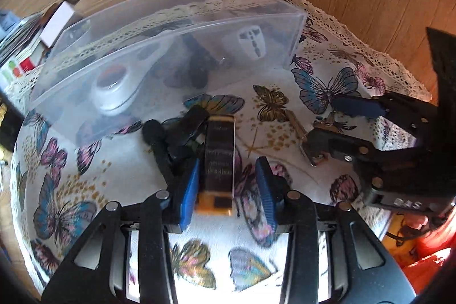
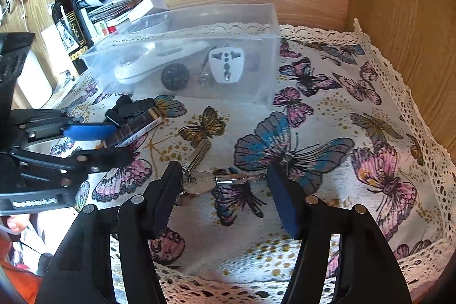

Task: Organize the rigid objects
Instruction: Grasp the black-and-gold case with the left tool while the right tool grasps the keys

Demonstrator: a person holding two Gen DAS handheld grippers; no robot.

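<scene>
Bench cloth (image 2: pixel 327 116), white with printed butterflies and a lace edge, covers the whole working surface between wooden walls. Clear plastic bin (image 2: pixel 268 53), rectangular, stands on the cloth at 12 o'clock in the right wrist view; inside it lie a white oval device (image 2: pixel 136 70), a black ball (image 2: pixel 174 77) and a white plug adapter (image 2: pixel 226 63), the adapter at the 3 o'clock end. Dark wine bottle (image 2: pixel 66 19), upright, stands at 10 o'clock beyond the bin, beside a stack of boxes and papers (image 2: pixel 119 10). Left gripper (image 1: pixel 226 183), jaws part open, straddles the near end of a dark oblong box with yellow ends (image 1: pixel 219 158); the left blue pad looks to be touching the box, the right pad stands clear of it, so no firm hold shows. Black clip-like pieces (image 1: pixel 176 133) lie just beside the box at its 10 o'clock, near the bin's front wall. Right gripper (image 2: pixel 225 193), jaws wide open, hovers low over a bunch of keys (image 2: pixel 199 181) lying on the cloth; the round key head sits just inside the left finger, one key points to 3 o'clock, another to 1 o'clock. Neither finger presses on the keys.
</scene>
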